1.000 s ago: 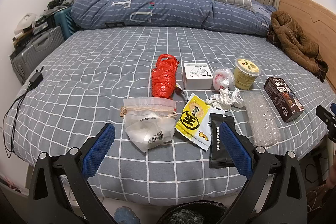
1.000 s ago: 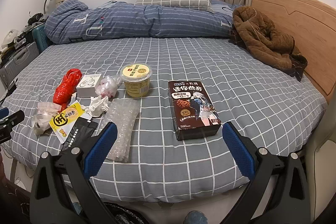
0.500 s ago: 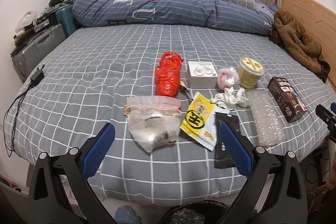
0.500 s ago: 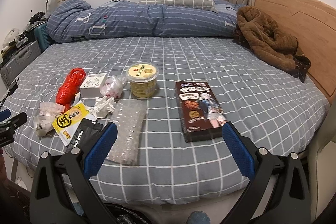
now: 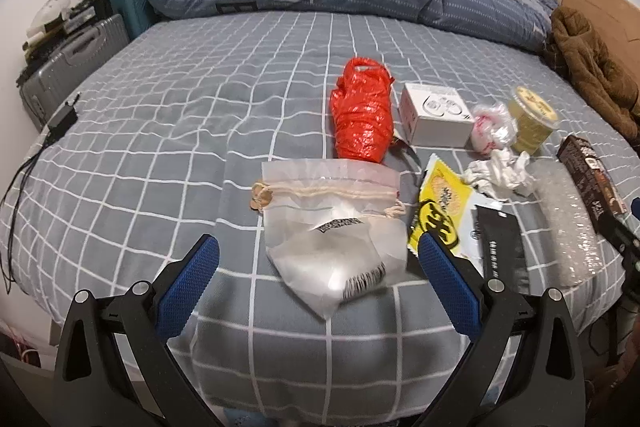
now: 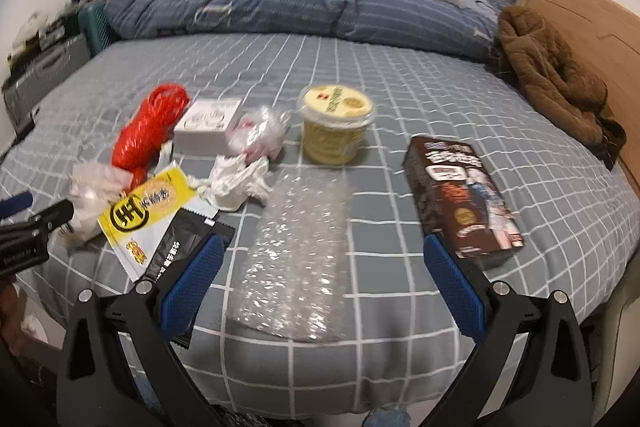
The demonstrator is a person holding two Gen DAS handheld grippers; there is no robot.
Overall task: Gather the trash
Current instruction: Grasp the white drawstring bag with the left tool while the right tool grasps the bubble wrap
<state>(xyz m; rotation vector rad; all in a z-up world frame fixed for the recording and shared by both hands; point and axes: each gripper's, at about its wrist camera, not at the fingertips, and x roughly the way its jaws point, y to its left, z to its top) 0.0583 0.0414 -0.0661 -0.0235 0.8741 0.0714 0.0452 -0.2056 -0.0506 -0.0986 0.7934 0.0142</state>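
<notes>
The left gripper (image 5: 318, 263) is spread wide and holds nothing; it hangs over the near edge of the bed (image 5: 168, 131). Between its blue pads (image 5: 188, 285) lies a clear drawstring bag (image 5: 336, 227), flat on the checked cover. Just right of that bag a yellow snack packet (image 5: 442, 203) overlaps a black sachet (image 5: 502, 247). Beyond the bag lies a crumpled red plastic bag (image 5: 362, 115), with a white box (image 5: 434, 115) beside it on the right.

The right gripper (image 6: 320, 275) is also wide apart and empty, over the same edge of the bed. A strip of bubble wrap (image 6: 296, 251) lies between its pads (image 6: 456, 285), running away from the camera. To the right, close to the right pad, sits a dark biscuit box (image 6: 460, 195), flat on the cover. On the left, the black sachet (image 6: 180, 243) passes under the left pad. Farther out are a crumpled white tissue (image 6: 236, 183), a small scrunched clear wrapper (image 6: 260, 137) and a yellow tub with a lid (image 6: 334, 125), upright. At the far right of the bed, against the wooden headboard (image 6: 580, 23), lies a brown coat (image 6: 556, 79); a rolled blue duvet (image 6: 280, 7) stretches across the back.
</notes>
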